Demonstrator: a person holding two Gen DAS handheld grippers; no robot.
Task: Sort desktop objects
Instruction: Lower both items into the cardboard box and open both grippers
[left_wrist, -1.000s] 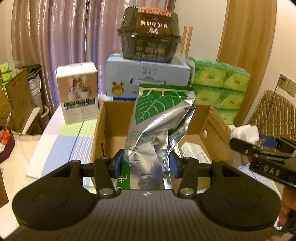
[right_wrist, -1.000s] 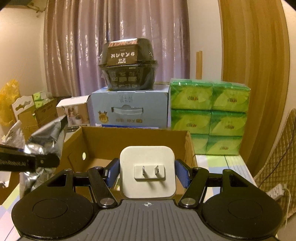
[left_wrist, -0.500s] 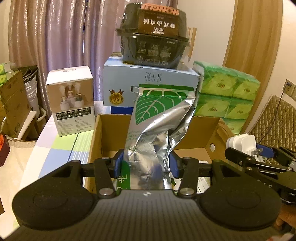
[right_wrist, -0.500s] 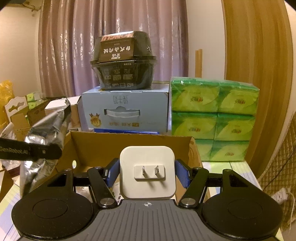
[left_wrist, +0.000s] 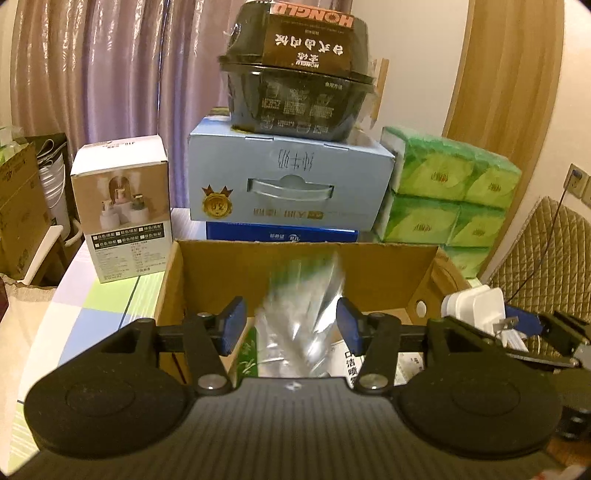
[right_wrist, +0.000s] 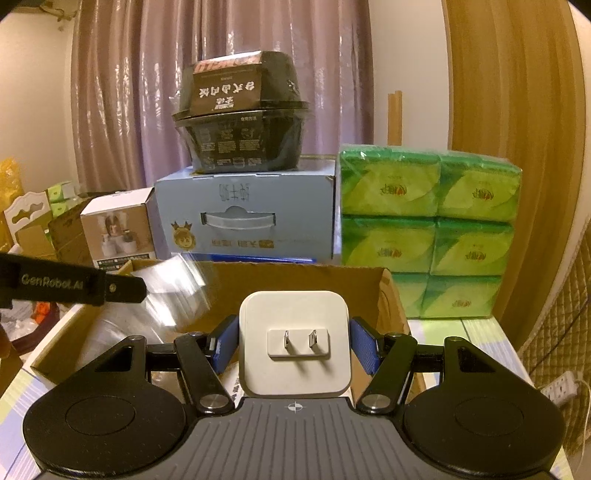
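Hovering over the open cardboard box, our left gripper has its blue pads spread wide, and the silver foil bag shows as a motion blur in the gap between them, touching neither pad, its lower part down inside the box. We can make out a green-printed edge at the bag's bottom left, but no writing on it is readable through the blur.

Over on our right gripper, the jaws are clamped on the white charger plug, its two metal prongs facing forward, held above the near right part of the box. From the right wrist view we read "GenRobot.AI" on the side of the left gripper's arm.

Behind the box, the black food bowl carries an upside-down "HONGLU" label with Chinese characters beneath, and it sits on the pale blue carton, which bears a gold crown emblem and inverted Chinese print. Just left stands the white product box showing small humidifiers. To the right is the stack of green tissue packs, with small orange logos too fine for us to read.
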